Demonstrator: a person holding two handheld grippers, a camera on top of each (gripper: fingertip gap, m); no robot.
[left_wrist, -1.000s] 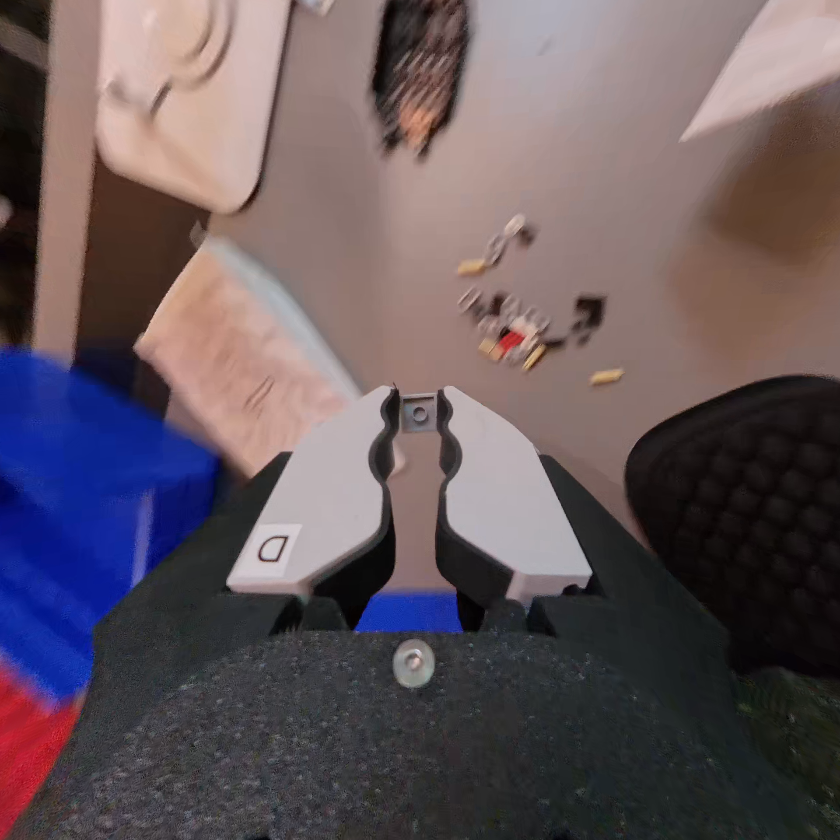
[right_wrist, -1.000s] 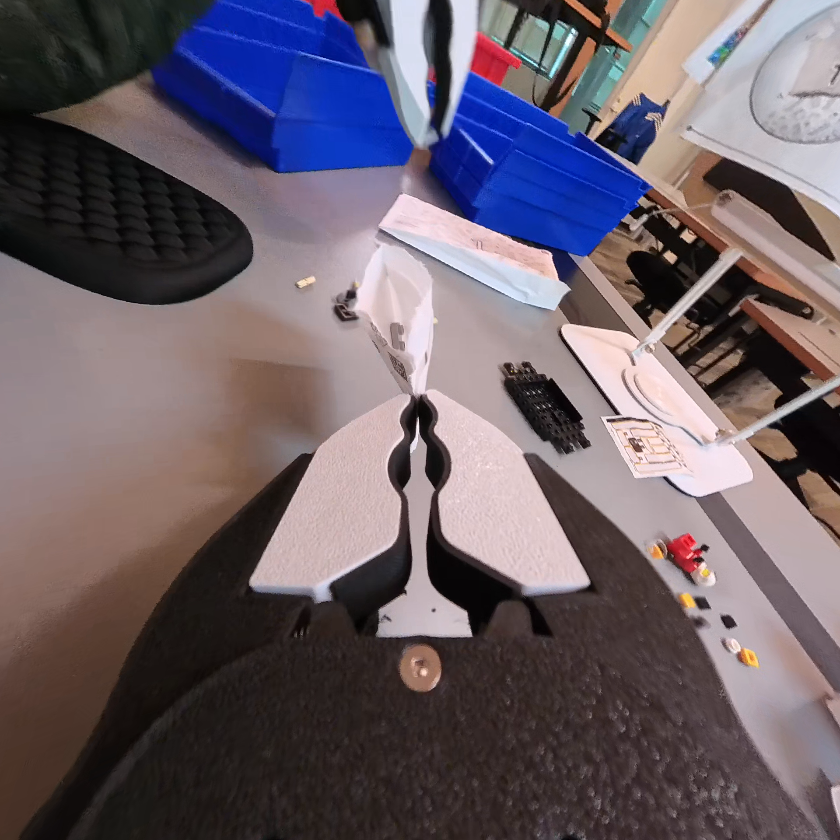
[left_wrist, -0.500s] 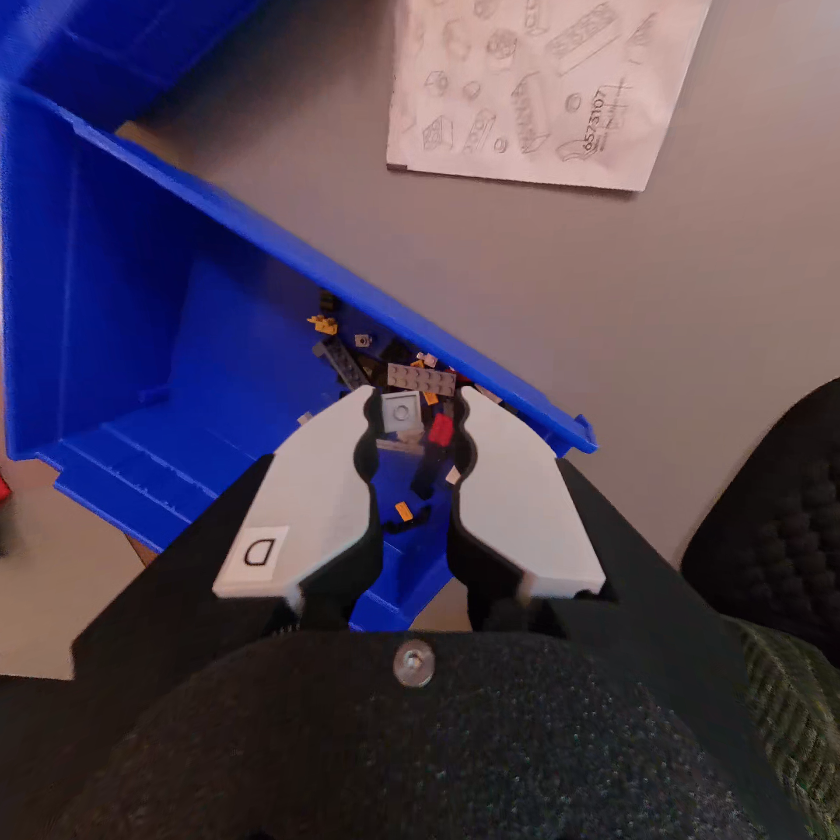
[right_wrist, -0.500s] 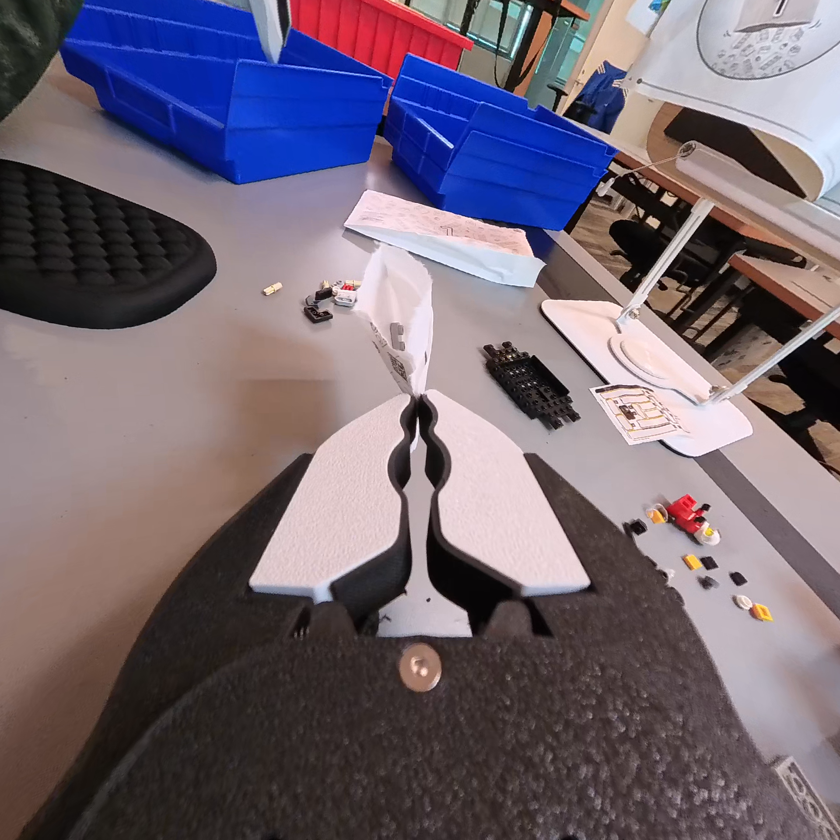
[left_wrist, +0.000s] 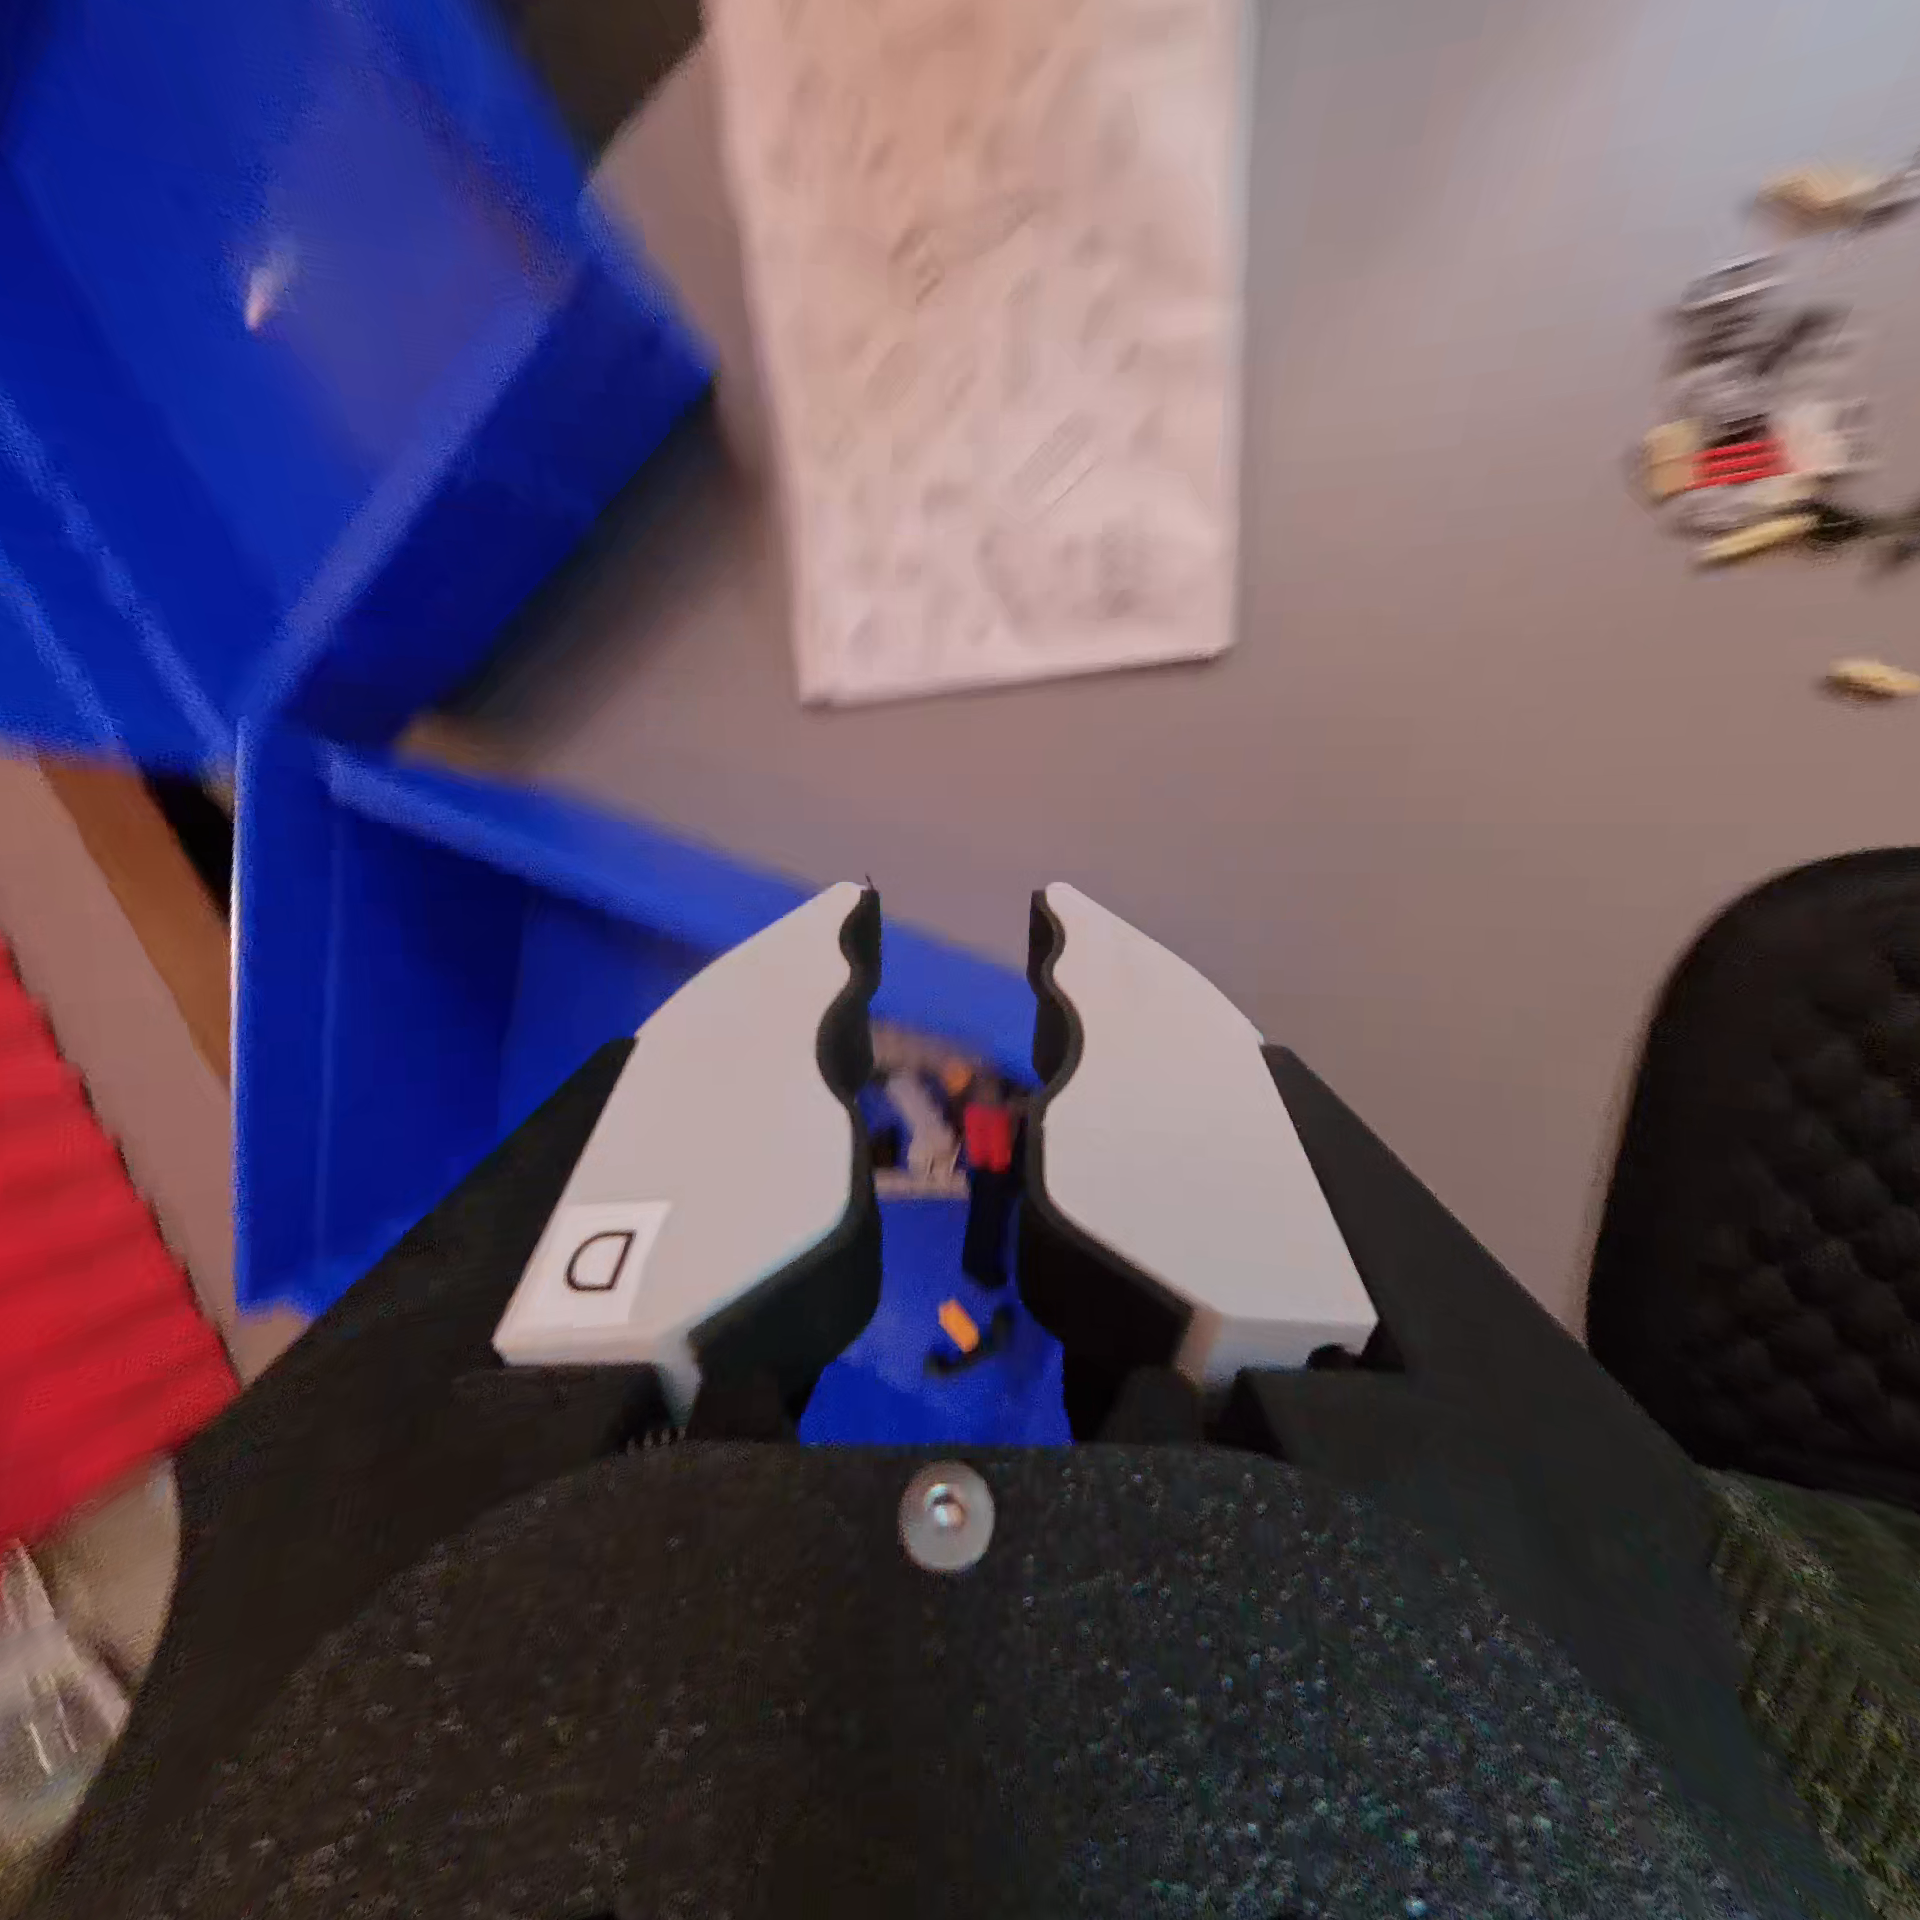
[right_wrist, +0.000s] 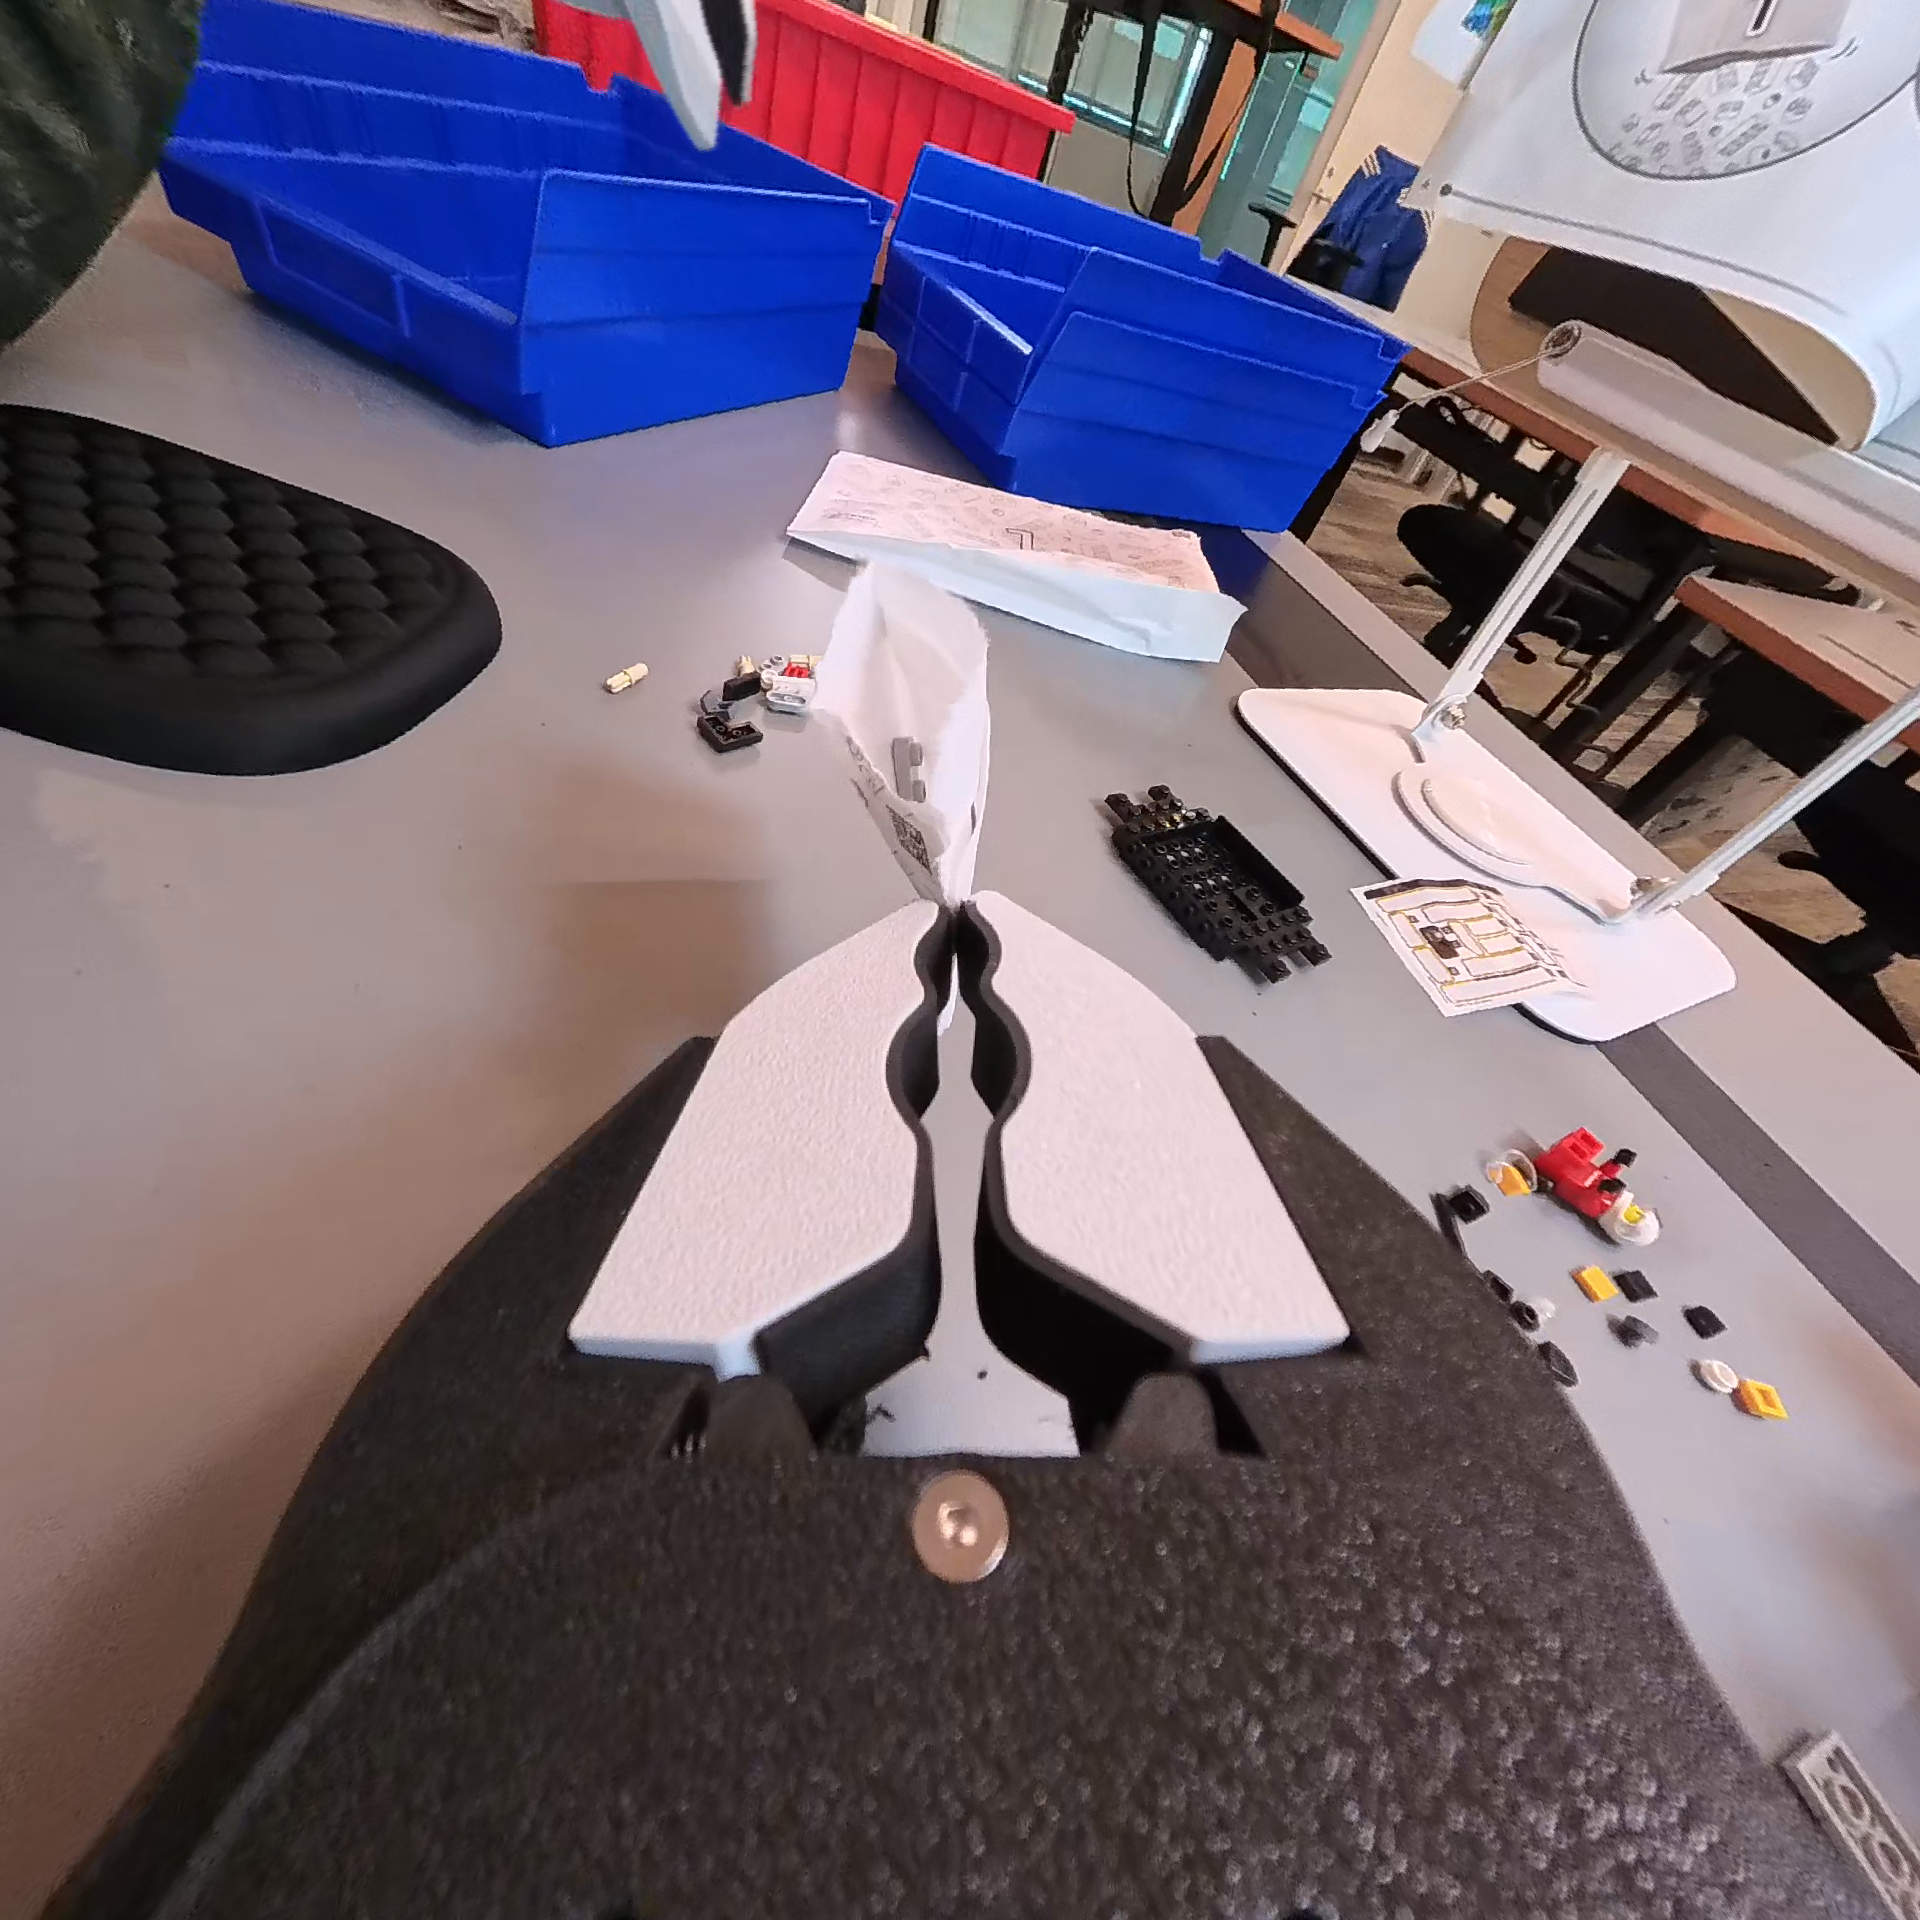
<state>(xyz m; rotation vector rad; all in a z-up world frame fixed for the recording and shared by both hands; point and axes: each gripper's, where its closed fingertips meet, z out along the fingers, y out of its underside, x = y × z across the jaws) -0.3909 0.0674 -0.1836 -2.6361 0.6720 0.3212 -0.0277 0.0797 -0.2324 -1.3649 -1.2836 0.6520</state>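
L gripper (left_wrist: 954, 904): jaws spread, nothing between them, hanging over a blue bin (left_wrist: 436, 997) w/ small bricks (left_wrist: 971, 1143) inside; view is blurred. The bin sits at the desk's (right_wrist: 312, 987) far edge. R gripper (right_wrist: 961, 912): tips pressed together, pinching a torn white paper bag (right_wrist: 914, 717) by its lower end, lifted above the desk's middle; a small grey piece (right_wrist: 907, 767) shows on the bag. Just behind it lies a printed sheet (right_wrist: 997, 540); a black brick plate (right_wrist: 1210, 883) sits to the R, near a white lamp base (right_wrist: 1496, 862). A black pad (right_wrist: 208, 603) lies at the L edge. Loose bricks (right_wrist: 1590, 1195) are scattered near the R edge.
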